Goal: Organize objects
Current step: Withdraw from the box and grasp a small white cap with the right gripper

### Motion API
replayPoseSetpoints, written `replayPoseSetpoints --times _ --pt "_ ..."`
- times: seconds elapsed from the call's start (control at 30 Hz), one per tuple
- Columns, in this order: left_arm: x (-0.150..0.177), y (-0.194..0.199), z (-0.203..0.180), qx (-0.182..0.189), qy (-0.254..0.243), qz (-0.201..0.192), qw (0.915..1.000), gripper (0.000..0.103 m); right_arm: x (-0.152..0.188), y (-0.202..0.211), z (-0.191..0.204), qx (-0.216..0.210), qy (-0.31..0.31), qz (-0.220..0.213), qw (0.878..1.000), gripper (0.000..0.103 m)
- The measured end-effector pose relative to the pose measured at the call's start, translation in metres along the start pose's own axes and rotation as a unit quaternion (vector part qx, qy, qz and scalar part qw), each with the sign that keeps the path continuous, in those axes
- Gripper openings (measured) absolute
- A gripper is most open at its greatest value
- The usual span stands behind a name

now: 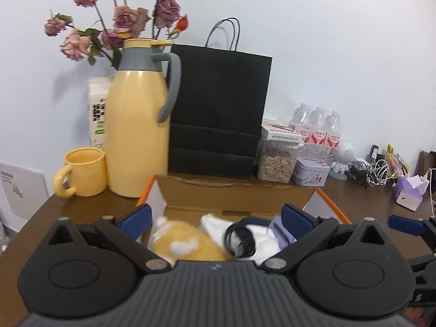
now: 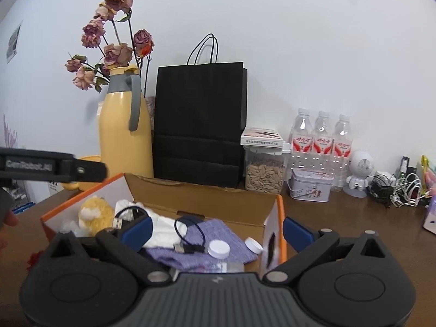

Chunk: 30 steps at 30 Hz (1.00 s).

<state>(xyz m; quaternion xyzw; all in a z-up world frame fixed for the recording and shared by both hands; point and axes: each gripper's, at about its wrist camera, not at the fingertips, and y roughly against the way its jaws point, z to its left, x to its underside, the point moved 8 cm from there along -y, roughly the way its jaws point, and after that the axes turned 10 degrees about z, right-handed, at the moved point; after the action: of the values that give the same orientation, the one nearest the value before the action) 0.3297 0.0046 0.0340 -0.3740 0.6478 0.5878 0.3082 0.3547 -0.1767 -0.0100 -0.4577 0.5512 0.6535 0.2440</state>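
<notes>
An open cardboard box (image 1: 234,194) with orange-edged flaps sits on the brown table. Inside lie a yellow plush toy (image 1: 188,242), a coiled black cable (image 1: 239,241) and white cloth (image 1: 215,224). My left gripper (image 1: 215,218) hovers over the box's near side, open and empty. From the right wrist view the box (image 2: 201,196) also holds a purple cloth (image 2: 215,234), a black USB cable (image 2: 188,235) and two white caps (image 2: 218,248). My right gripper (image 2: 218,231) is open and grips nothing. It straddles the box's right wall (image 2: 273,234) without touching it.
Behind the box stand a yellow thermos jug (image 1: 139,125), a yellow mug (image 1: 84,171), a black paper bag (image 1: 218,109), a jar of seeds (image 1: 276,164), a small tin (image 1: 312,173) and water bottles (image 1: 317,128). Tangled cables (image 1: 373,171) and a tissue pack (image 1: 408,193) lie right.
</notes>
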Motion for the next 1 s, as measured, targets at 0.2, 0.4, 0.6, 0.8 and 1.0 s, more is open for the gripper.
replayPoseSetpoints --times 0.2,0.4,0.6,0.8,1.0 --pt "0.022 0.027 0.031 -0.015 0.009 0.011 0.9998 0.103 0.033 0.022 -0.012 0.019 0.02 0.028 0.999 0.102" --pt "0.052 0.04 0.061 -0.039 0.018 0.04 0.9983 0.103 0.074 0.021 -0.028 0.032 0.022 0.086 0.996 0.096" --pt "0.081 0.049 0.083 -0.05 0.035 0.065 0.996 0.103 0.099 0.005 -0.03 0.024 0.02 0.131 0.991 0.069" --pt "0.093 0.061 0.092 -0.056 0.044 0.072 0.9949 0.103 0.102 -0.014 -0.033 0.018 0.002 0.153 0.988 0.054" --pt "0.096 0.07 0.089 -0.057 0.048 0.069 0.9949 0.103 0.102 -0.02 -0.035 -0.009 -0.019 0.148 0.989 0.028"
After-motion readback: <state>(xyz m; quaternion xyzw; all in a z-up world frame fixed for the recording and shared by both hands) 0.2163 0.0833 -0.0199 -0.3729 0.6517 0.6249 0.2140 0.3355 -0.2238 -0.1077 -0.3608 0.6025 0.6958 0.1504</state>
